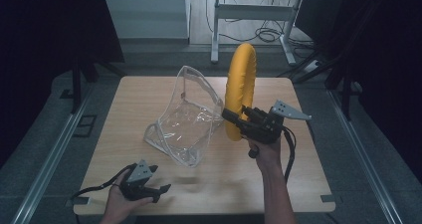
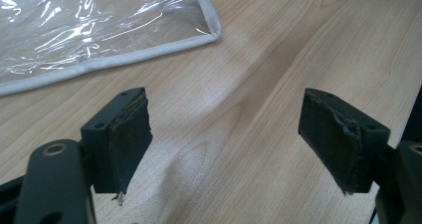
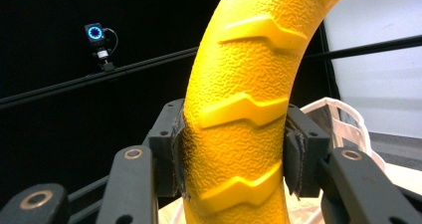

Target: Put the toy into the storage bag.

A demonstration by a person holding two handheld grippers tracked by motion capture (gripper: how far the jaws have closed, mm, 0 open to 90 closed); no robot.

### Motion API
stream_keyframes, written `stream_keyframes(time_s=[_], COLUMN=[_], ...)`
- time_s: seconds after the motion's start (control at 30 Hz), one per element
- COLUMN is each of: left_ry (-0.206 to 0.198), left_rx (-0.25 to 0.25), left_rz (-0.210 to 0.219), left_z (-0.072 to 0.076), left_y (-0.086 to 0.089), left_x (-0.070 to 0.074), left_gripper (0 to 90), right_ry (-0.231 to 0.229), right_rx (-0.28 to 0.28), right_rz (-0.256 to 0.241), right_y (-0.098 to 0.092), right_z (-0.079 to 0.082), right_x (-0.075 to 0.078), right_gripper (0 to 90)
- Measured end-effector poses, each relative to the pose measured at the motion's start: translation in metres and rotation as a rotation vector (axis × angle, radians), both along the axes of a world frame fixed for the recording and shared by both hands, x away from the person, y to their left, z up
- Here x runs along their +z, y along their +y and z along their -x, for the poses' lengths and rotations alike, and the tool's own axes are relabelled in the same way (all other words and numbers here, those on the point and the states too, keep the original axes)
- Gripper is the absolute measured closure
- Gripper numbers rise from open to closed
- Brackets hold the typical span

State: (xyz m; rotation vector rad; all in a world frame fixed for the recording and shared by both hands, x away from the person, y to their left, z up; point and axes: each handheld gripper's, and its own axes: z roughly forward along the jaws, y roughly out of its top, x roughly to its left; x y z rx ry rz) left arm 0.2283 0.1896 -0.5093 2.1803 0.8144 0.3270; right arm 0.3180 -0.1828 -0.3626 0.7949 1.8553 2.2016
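Fingers of the left gripper (image 1: 149, 186) stand wide apart and hold nothing; it rests low at about 7 o'clock on the light wooden surface (image 1: 298, 184), near the front edge. Toward 12 o'clock from it lies the clear plastic bag with pale grey piping (image 1: 186, 119), half standing, its mouth up. At 3 o'clock of the bag, the right gripper (image 3: 234, 149) is closed on the yellow textured ring with raised chevron ribs (image 1: 240, 87), held upright above the surface.

I judge the step as carrying the ring to the bag. Next, the free gripper should hold the bag mouth open while the ring is tilted in.

How wide the bag mouth is open is hard to read, because the plastic only glints. The ring's lower part is hidden behind the right gripper.
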Motion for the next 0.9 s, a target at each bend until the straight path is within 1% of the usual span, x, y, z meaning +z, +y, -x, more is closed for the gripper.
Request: stream_keyframes(time_s=[0.27,0.33,0.4,0.53,0.57,0.67,0.9], left_ry=[-0.002,-0.002,0.0,0.0,0.0,-0.002,-0.004], left_rx=[0.004,0.003,0.002,0.001,0.002,0.003,0.002], left_rz=[0.005,0.005,0.003,0.003,0.004,0.007,0.012], left_z=[0.0,0.0,0.0,0.0,0.0,0.0,0.0], left_y=[0.0,0.0,0.0,0.0,0.0,0.001,0.002], left_x=[0.0,0.0,0.0,0.0,0.0,0.001,0.002], left_gripper=[20.4,20.4,20.4,20.4,20.4,20.4,20.4], right_ry=[-0.026,-0.046,-0.057,-0.067,-0.065,-0.088,-0.12], right_rx=[0.013,0.011,0.01,0.018,0.02,0.017,0.024], right_rz=[-0.007,-0.003,0.0,-0.009,-0.013,-0.017,-0.031], right_y=[0.006,0.008,0.01,0.014,0.015,0.017,0.023], right_z=[0.004,0.005,0.006,0.008,0.008,0.01,0.013], right_x=[0.008,0.009,0.011,0.015,0.017,0.022,0.037], right_gripper=[50.7,50.7,50.7,50.7,50.6,50.7,50.7])
